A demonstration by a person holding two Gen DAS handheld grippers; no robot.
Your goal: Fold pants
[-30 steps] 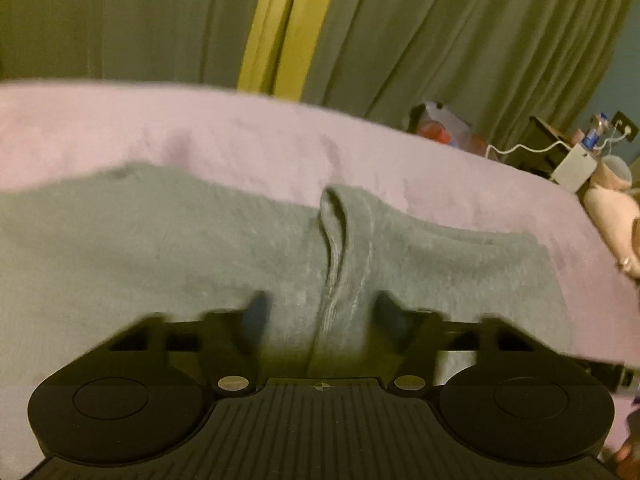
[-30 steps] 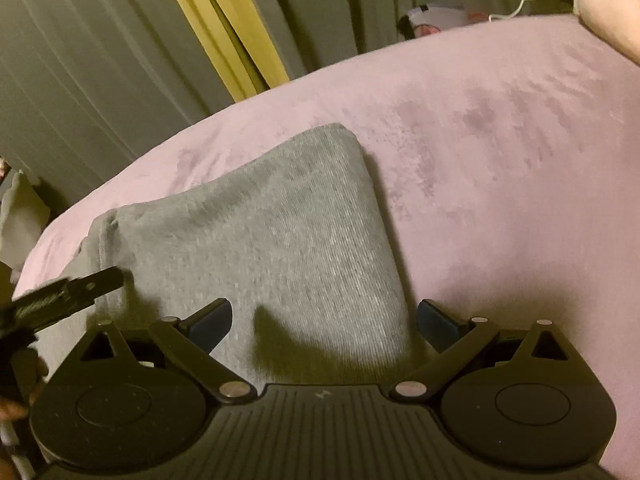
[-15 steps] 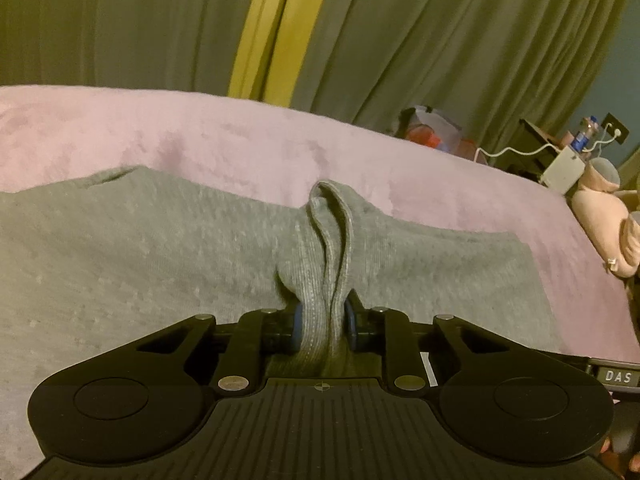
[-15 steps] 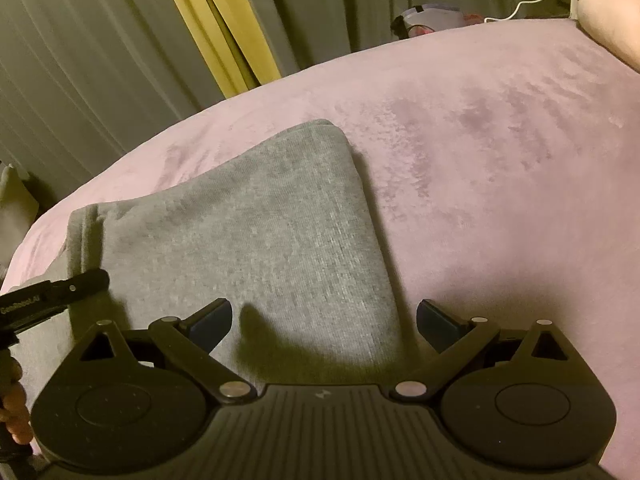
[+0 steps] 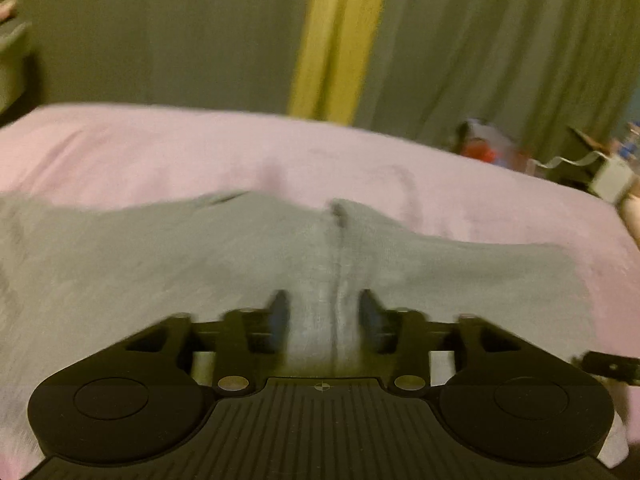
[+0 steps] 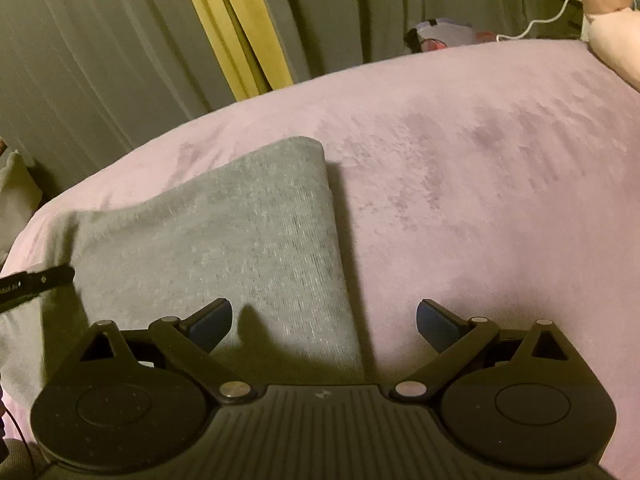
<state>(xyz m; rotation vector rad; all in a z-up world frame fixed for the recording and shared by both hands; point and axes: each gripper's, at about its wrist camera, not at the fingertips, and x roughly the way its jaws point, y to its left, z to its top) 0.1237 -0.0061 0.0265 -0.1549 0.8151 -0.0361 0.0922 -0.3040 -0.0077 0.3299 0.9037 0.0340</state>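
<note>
Grey pants (image 5: 160, 260) lie folded on a pink bed cover (image 5: 160, 152). A raised ridge of the grey fabric (image 5: 340, 280) runs between the fingers of my left gripper (image 5: 326, 316). Its jaws are opening, and the pads stand clear of the ridge on both sides. The left wrist view is blurred by motion. In the right wrist view the pants (image 6: 240, 232) end in a straight folded edge. My right gripper (image 6: 324, 320) hangs open over that edge, one finger above grey cloth, the other above the pink cover (image 6: 480, 200), with nothing held.
Olive curtains with a yellow strip (image 6: 236, 40) hang behind the bed. A pink plush toy (image 6: 612, 36), a white cable and clutter sit past the bed's far right. The left gripper's side bar (image 6: 36, 280) pokes in at the left edge.
Half a second ago my left gripper pinched the fabric ridge; now its fingers have spread apart and the ridge sits lower. That hand has shifted. The right gripper has stayed put.
</note>
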